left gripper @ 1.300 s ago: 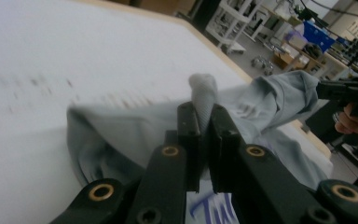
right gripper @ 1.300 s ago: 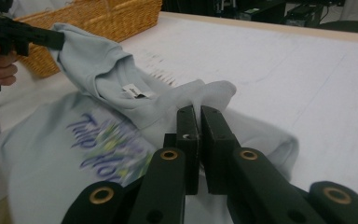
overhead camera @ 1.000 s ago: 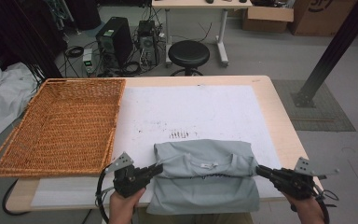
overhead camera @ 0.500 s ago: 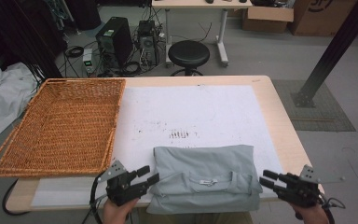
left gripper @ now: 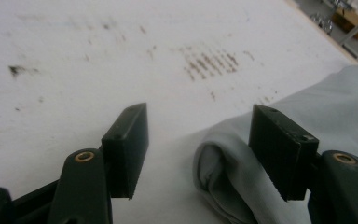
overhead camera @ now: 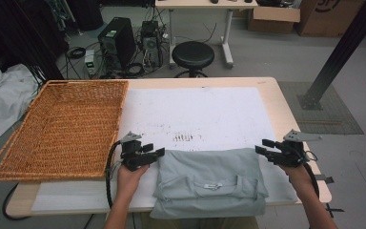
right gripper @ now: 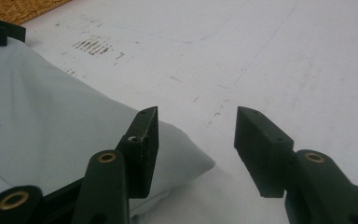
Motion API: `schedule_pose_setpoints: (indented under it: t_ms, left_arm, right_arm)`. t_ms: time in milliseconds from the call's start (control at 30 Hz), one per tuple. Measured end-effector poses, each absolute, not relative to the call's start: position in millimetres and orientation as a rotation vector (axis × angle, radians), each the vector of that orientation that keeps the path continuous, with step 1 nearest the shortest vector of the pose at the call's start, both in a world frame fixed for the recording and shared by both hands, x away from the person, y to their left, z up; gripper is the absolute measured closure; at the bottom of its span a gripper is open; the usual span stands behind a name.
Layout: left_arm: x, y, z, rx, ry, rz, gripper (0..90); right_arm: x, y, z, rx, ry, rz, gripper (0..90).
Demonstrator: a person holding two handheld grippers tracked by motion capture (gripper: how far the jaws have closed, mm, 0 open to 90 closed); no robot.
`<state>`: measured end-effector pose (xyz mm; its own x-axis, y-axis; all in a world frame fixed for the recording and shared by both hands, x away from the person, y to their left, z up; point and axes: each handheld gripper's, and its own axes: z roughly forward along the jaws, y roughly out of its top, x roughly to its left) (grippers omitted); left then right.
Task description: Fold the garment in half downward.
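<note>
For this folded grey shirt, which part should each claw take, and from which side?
Probably the two far corners of the folded grey shirt. The left claw already has the rolled fold edge between its open jaws; the right claw stands open at the opposite corner. Coming in low from each outer side suits the thick layered edges lying flat on the white mat.

Both tongs (overhead camera: 153,153) (overhead camera: 261,146) off shirt (overhead camera: 208,183), forward

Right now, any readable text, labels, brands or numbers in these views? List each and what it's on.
None can be read.
Neck label on the folded grey shirt: a white tag, print too small to read.
Cardboard box on the floor behind the table: a dark mark cut off at the frame edge, not legible.
White mat: dark smudges and lines, not writing.
</note>
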<state>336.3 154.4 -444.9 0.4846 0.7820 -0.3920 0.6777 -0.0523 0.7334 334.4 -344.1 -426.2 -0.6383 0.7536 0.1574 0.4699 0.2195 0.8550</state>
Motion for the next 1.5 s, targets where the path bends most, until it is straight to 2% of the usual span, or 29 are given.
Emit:
schedule_pose_setpoints:
  t_ms: [33, 133, 200, 267, 300, 367, 400, 467, 633, 967, 1100, 1133, 1200, 1267, 1367, 1500]
  left_arm:
    - [339, 152, -445, 1.789, 1.233, 0.101, 38.9]
    - [342, 145, -447, 1.84, 1.213, 0.028, 47.6]
    - [342, 142, -449, 1.873, 1.199, 0.018, 56.1]
    - [341, 140, -450, 1.892, 1.201, -0.008, 69.5]
    - [341, 137, -449, 1.893, 1.212, -0.02, 75.8]
    - [341, 137, -448, 1.886, 1.226, -0.018, 79.4]
    - [342, 138, -448, 1.874, 1.239, -0.032, 80.2]
    - [345, 140, -448, 1.843, 1.269, -0.051, 81.3]
    - [360, 139, -438, 1.854, 1.302, 0.013, 81.8]
    - [417, 142, -427, 1.817, 1.277, 0.249, 81.5]
    - [422, 146, -435, 1.804, 1.313, 0.247, 79.7]
    - [422, 147, -436, 1.796, 1.333, 0.241, 74.9]
    - [417, 152, -435, 1.775, 1.374, 0.2, 55.3]
    - [406, 154, -430, 1.774, 1.321, 0.23, 52.7]
    - [393, 158, -424, 1.751, 1.267, 0.229, 50.5]
    - [356, 162, -420, 1.735, 1.087, 0.112, 49.5]
  right_arm:
    - [338, -343, -426, 1.157, 2.221, 1.38, 49.0]
    - [347, -339, -429, 1.157, 2.303, 1.314, 48.9]
    - [353, -335, -435, 1.178, 2.388, 1.209, 47.5]
    - [355, -333, -441, 1.177, 2.429, 1.212, 49.9]
    - [355, -332, -443, 1.169, 2.434, 1.222, 55.6]
    - [352, -329, -444, 1.106, 2.461, 1.241, 74.8]
    - [351, -327, -444, 1.082, 2.478, 1.221, 79.1]
    - [351, -325, -440, 1.066, 2.496, 1.176, 81.5]
    - [363, -325, -429, 1.11, 2.395, 1.214, 82.4]
    - [427, -303, -426, 1.177, 2.205, 1.177, 82.1]
    - [442, -295, -434, 1.208, 2.2, 1.132, 81.1]
    - [443, -294, -436, 1.226, 2.191, 1.129, 78.4]
    - [439, -298, -434, 1.261, 2.149, 1.188, 70.4]
    - [429, -305, -426, 1.233, 2.141, 1.261, 65.9]
    - [409, -315, -414, 1.191, 2.171, 1.394, 63.9]
    - [379, -323, -405, 1.136, 2.318, 1.52, 63.2]
